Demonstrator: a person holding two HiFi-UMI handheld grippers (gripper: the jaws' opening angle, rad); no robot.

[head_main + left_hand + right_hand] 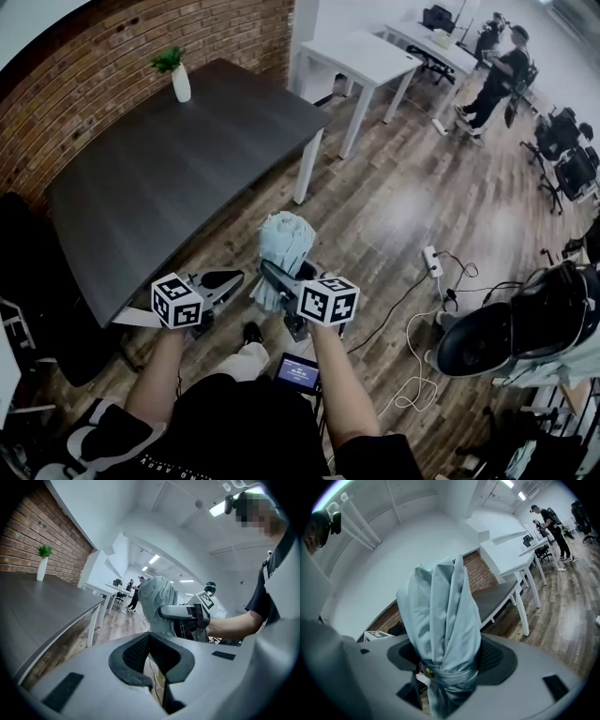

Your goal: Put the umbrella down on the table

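Observation:
A folded pale blue umbrella (286, 239) stands upright in my right gripper (274, 277), which is shut on it low down, near its strap. In the right gripper view the umbrella (440, 620) fills the middle, between the pads of the gripper (445, 663). My left gripper (225, 279) hangs just to its left, with the jaws together and nothing in them. Its own view shows the jaws (151, 660) closed to a slit, with the umbrella (157, 604) ahead. The dark table (169, 159) lies ahead and to the left, just past both grippers.
A small plant in a white vase (178, 73) stands at the table's far end by the brick wall. White desks (361, 56) and a person (497, 70) are farther back. A power strip (433, 261) with cables lies on the wood floor to the right. A black chair (28, 281) is at the left.

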